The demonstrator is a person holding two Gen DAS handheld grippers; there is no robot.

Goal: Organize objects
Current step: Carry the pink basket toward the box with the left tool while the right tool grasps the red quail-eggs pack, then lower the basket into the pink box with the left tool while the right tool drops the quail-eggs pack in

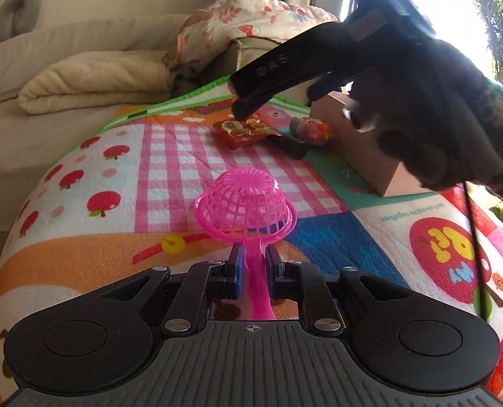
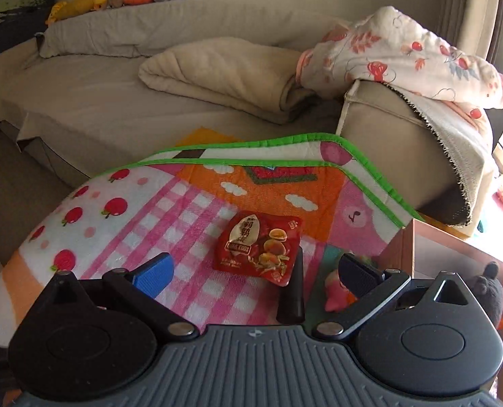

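Observation:
My left gripper (image 1: 253, 260) is shut on the handle of a pink toy strainer (image 1: 246, 203), whose mesh bowl points away over the colourful play mat (image 1: 116, 176). My right gripper (image 2: 255, 271) is open and empty, held above a red snack packet (image 2: 260, 247), a black cylinder (image 2: 294, 291) and a pink toy figure (image 2: 336, 293). In the left wrist view the right gripper (image 1: 248, 101) hovers just over the red packet (image 1: 244, 130), with the black cylinder (image 1: 290, 146) and pink toy (image 1: 310, 129) beside it.
A brown cardboard box (image 1: 363, 146) stands on the mat at the right; it also shows in the right wrist view (image 2: 455, 254), with a dark plush toy (image 2: 488, 291) in it. A beige sofa (image 2: 149, 108) with folded blankets lies beyond the mat.

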